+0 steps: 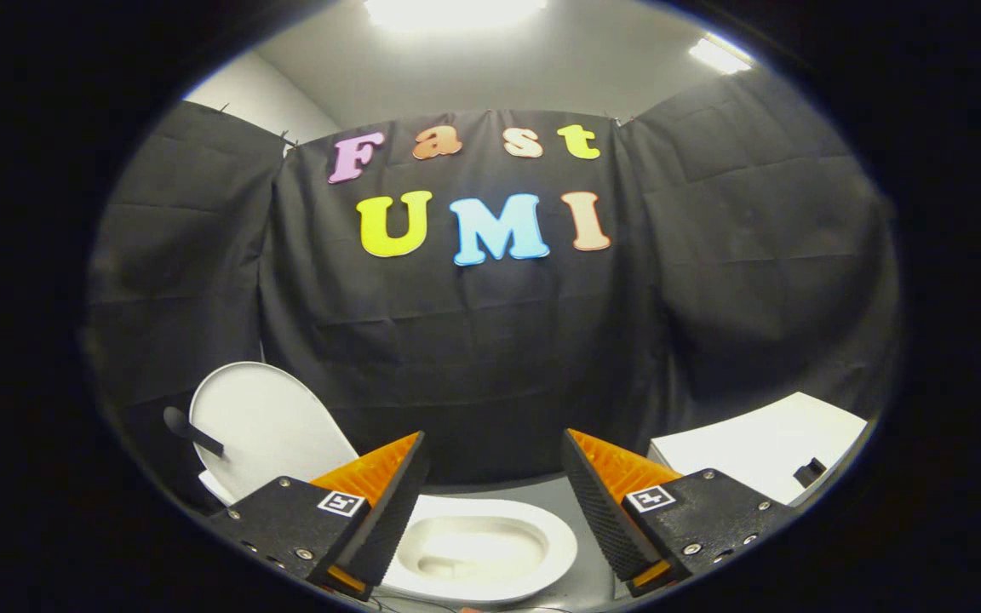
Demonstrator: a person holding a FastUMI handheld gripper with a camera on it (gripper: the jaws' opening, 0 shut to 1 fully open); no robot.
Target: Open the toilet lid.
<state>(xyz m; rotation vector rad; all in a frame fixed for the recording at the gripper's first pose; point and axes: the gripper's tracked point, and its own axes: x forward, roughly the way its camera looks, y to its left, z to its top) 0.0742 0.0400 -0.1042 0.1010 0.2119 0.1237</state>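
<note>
Toilet with its lid raised, seen along the open gripper. The lid stands upright at the lower left of the frame, leaning back toward the black cloth wall; a dark handle-like piece juts from its left edge, presumably the part meant to be pushed or hooked. The bowl lies uncovered at the bottom centre, between and just below the two fingers, its rim fully exposed. The fingers stand wide apart and hold nothing; the left one overlaps the right side of the lid in the picture, though whether it touches it cannot be told. Judged from this arrangement, the task appears complete or nearly so: the lid rests past its tipping point, so it should stay up unsupported, and the spread fingers suit a release, not a grip. At the lower right sits a white box-like surface with a small dark fitting on it, well apart from the toilet; its purpose cannot be told. Ceiling lights glare at the top of the frame
</note>
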